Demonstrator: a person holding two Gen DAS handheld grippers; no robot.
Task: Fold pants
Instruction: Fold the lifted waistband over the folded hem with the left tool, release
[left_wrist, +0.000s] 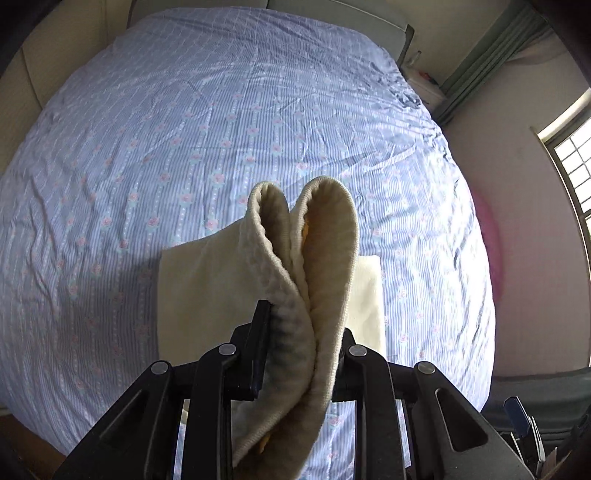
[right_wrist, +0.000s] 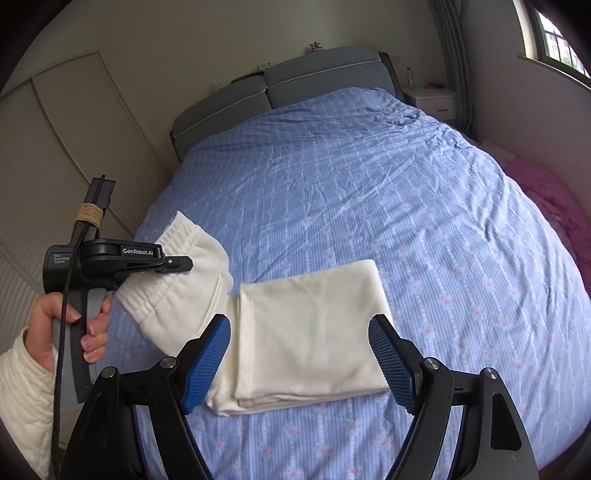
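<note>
Cream pants (right_wrist: 310, 328) lie partly folded on the blue bedspread (right_wrist: 406, 206). Their folded legs rest flat in front of my right gripper (right_wrist: 299, 354), which is open and empty just above them. My left gripper (left_wrist: 303, 332) is shut on the elastic waistband (left_wrist: 306, 258) and holds it lifted off the bed. In the right wrist view the left gripper (right_wrist: 177, 263) sits at the left with the raised waistband end (right_wrist: 184, 273) in it. In the left wrist view the flat folded part (left_wrist: 199, 295) lies below the waistband.
The bed has a grey headboard (right_wrist: 295, 85). A white nightstand (right_wrist: 430, 98) stands at the far right, with a window (right_wrist: 554, 40) above. A wardrobe (right_wrist: 66, 147) lines the left wall. A pink blanket (right_wrist: 546, 199) lies off the bed's right edge.
</note>
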